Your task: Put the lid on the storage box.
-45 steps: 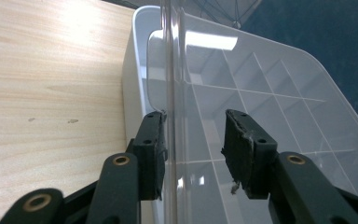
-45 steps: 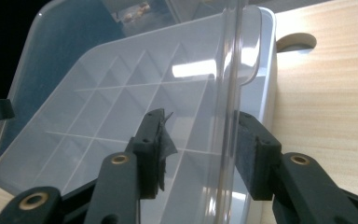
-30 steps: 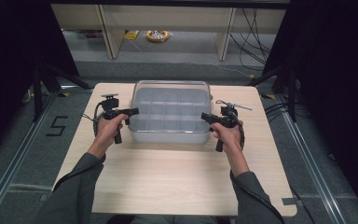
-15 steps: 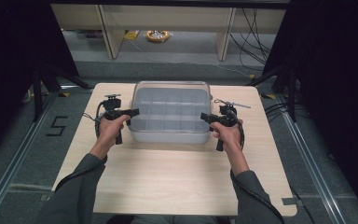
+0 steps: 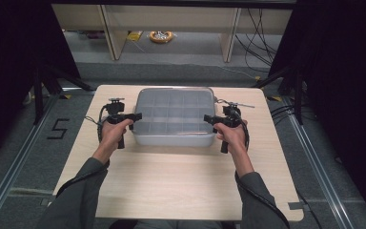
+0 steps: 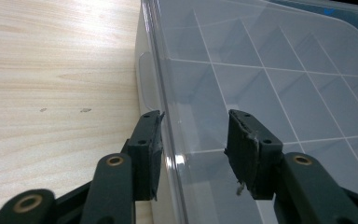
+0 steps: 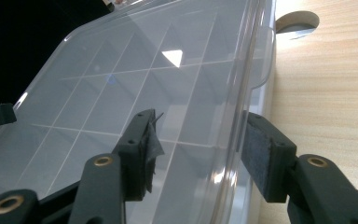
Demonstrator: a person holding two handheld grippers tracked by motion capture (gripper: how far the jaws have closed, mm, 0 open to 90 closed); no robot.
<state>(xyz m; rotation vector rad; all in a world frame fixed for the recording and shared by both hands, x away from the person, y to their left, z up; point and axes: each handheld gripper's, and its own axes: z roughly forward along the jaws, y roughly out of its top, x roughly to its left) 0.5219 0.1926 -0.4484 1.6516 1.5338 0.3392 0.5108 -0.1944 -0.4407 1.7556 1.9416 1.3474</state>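
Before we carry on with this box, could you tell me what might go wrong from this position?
1. Both jaw pairs are open and straddle only the thin lid edge of the clear compartment box: the left gripper at one side, the right gripper at the other. Closing there could pinch just the lid, so it may slip or flex.
2. If one side lifts sooner, the box could tilt or skid on the smooth wooden table.

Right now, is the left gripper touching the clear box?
Cannot tell. In the left gripper view, the open left gripper straddles the compartment box's lid edge; contact isn't plain.
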